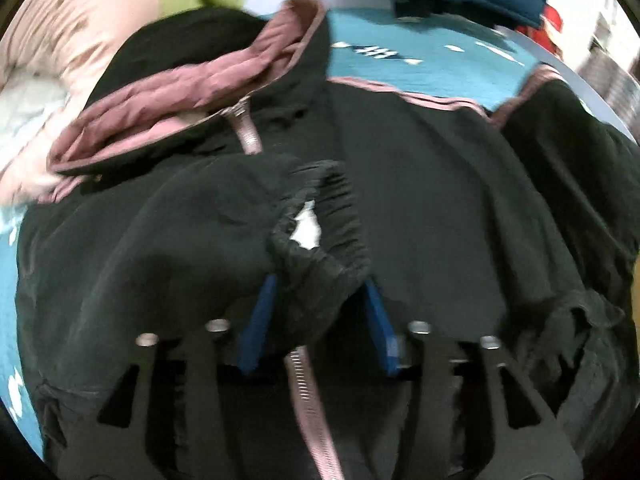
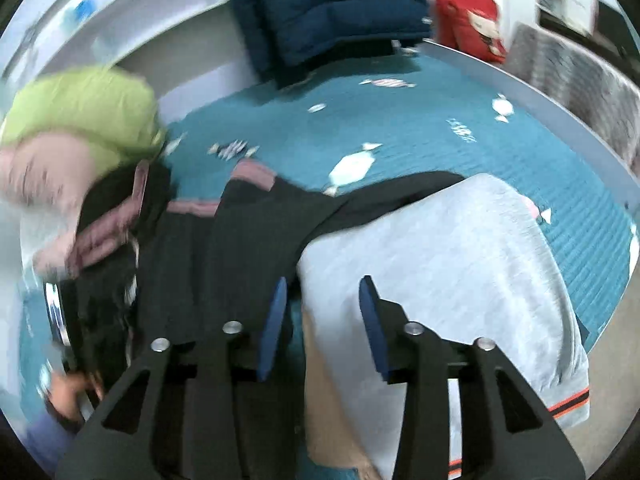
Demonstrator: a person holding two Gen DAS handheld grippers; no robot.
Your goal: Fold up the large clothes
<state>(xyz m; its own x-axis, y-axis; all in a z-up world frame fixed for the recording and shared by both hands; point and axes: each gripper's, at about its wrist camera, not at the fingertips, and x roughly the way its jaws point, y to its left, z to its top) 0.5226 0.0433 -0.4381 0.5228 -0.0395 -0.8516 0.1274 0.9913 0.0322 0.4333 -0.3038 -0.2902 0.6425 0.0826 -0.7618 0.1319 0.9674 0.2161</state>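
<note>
Both sets of fingers stand apart: your left gripper (image 1: 320,300) has the black jacket's (image 1: 440,208) cuff (image 1: 320,216) loose between them, your right gripper (image 2: 324,312) holds nothing. Drop the sleeve flat across the jacket's chest on the bed (image 2: 440,128), then smooth it.

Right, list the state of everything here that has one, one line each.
Black jacket: spread flat on the bed, zipper partly open at the collar.
Sleeve cuff: folded across the chest, between the left gripper's open fingers.
Right gripper: open, empty.
Grey garment: lying over the jacket's edge.
Blue puffer jacket: hanging.
</note>
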